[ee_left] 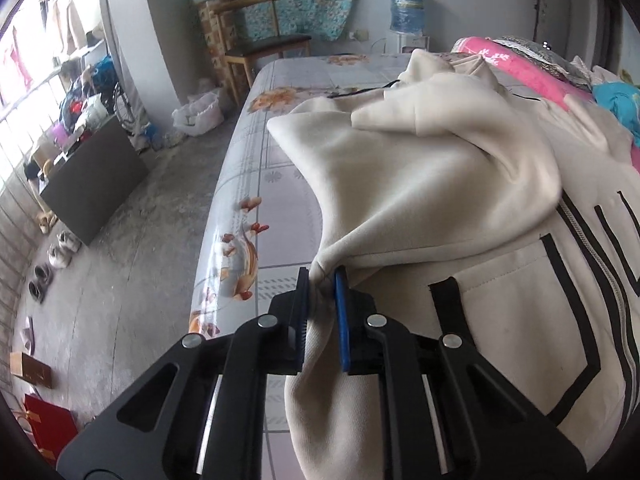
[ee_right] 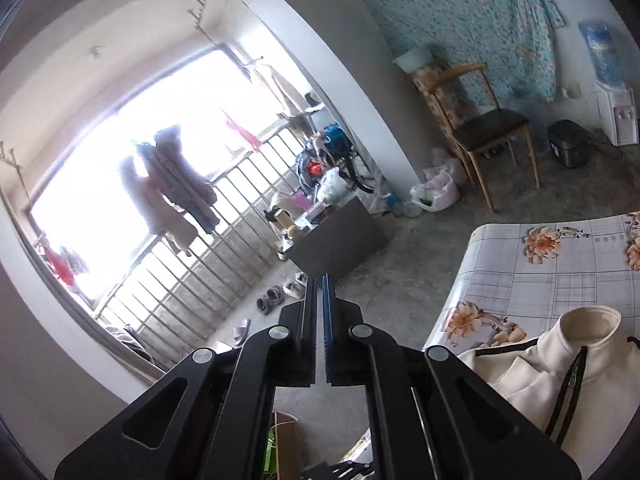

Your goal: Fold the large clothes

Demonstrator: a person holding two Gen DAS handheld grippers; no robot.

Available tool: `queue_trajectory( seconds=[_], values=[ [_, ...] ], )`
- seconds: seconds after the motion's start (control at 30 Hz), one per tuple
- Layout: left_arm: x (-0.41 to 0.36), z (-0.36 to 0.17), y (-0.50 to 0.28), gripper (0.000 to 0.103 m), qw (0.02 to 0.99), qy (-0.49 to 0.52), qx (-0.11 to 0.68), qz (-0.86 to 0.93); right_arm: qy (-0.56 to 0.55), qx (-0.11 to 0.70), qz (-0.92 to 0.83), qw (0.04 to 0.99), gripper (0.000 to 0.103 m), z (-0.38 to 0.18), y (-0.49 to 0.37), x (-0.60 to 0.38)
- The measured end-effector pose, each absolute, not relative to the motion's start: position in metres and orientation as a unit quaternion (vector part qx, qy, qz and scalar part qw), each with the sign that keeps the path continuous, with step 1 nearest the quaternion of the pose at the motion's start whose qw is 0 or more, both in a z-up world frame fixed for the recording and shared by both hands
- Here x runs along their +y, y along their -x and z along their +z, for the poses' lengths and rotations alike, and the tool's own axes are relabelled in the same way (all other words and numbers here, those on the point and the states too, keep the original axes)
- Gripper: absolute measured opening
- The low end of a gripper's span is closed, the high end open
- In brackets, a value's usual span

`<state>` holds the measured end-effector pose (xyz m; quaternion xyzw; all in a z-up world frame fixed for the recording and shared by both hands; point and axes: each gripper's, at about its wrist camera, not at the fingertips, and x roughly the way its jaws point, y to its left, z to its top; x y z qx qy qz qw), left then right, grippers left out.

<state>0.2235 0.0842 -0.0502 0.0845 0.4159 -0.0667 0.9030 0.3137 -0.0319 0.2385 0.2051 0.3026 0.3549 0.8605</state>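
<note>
I noted my left gripper (ee_left: 323,276) pinching a bunched fold of the cream jacket (ee_left: 460,200), which lay on the bed (ee_left: 256,152) from 12 to 3 o'clock. My right gripper (ee_right: 320,280) was pressed together, empty, aimed at the window (ee_right: 120,152); a chair (ee_right: 488,120) stood at 1 o'clock.

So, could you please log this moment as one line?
left gripper: shut on jacket fabric | right gripper: shut, holding nothing, off the bed | fold: in progress
</note>
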Motion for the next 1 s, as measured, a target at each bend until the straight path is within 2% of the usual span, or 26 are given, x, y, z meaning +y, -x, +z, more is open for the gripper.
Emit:
queue_trajectory(
  seconds=[0.1,0.13,0.17,0.2,0.23,0.3,0.37,0.5,0.67,0.87,1.0],
  values=[
    [0.082,-0.05,-0.222,0.013,0.902,-0.084,0.419,-0.064,-0.194,0.321,0.313,0.873,0.005,0.206,-0.294,-0.06],
    [0.082,-0.05,-0.222,0.015,0.901,-0.084,0.42,-0.062,-0.195,0.337,0.292,0.873,0.01,0.186,-0.285,-0.078],
    [0.081,-0.05,-0.222,0.016,0.9,-0.087,0.422,-0.059,-0.199,0.349,0.274,0.874,0.024,0.169,-0.276,-0.093],
    [0.079,-0.05,-0.22,0.016,0.9,-0.093,0.423,-0.056,-0.203,0.356,0.258,0.875,0.032,0.156,-0.27,-0.105],
    [0.078,-0.05,-0.219,0.016,0.899,-0.097,0.424,-0.054,-0.209,0.361,0.233,0.879,0.045,0.137,-0.258,-0.124],
    [0.076,-0.051,-0.217,0.017,0.896,-0.107,0.428,-0.049,-0.212,0.368,0.195,0.884,0.05,0.111,-0.234,-0.152],
    [0.073,-0.052,-0.217,0.018,0.893,-0.116,0.434,-0.043,-0.205,0.392,0.14,0.886,0.063,0.077,-0.211,-0.178],
    [0.071,-0.054,-0.215,0.02,0.89,-0.131,0.435,-0.033,-0.154,0.444,0.055,0.881,0.074,0.023,-0.189,-0.199],
    [0.069,-0.053,-0.213,0.024,0.887,-0.148,0.437,-0.023,-0.109,0.495,0.038,0.861,0.084,-0.025,-0.182,-0.21],
    [0.069,-0.052,-0.213,0.026,0.886,-0.148,0.44,-0.012,-0.062,0.504,0.034,0.861,0.094,-0.041,-0.186,-0.2],
    [0.069,-0.052,-0.212,0.026,0.887,-0.145,0.439,-0.01,-0.046,0.536,0.027,0.842,0.097,-0.053,-0.191,-0.2]
  ],
)
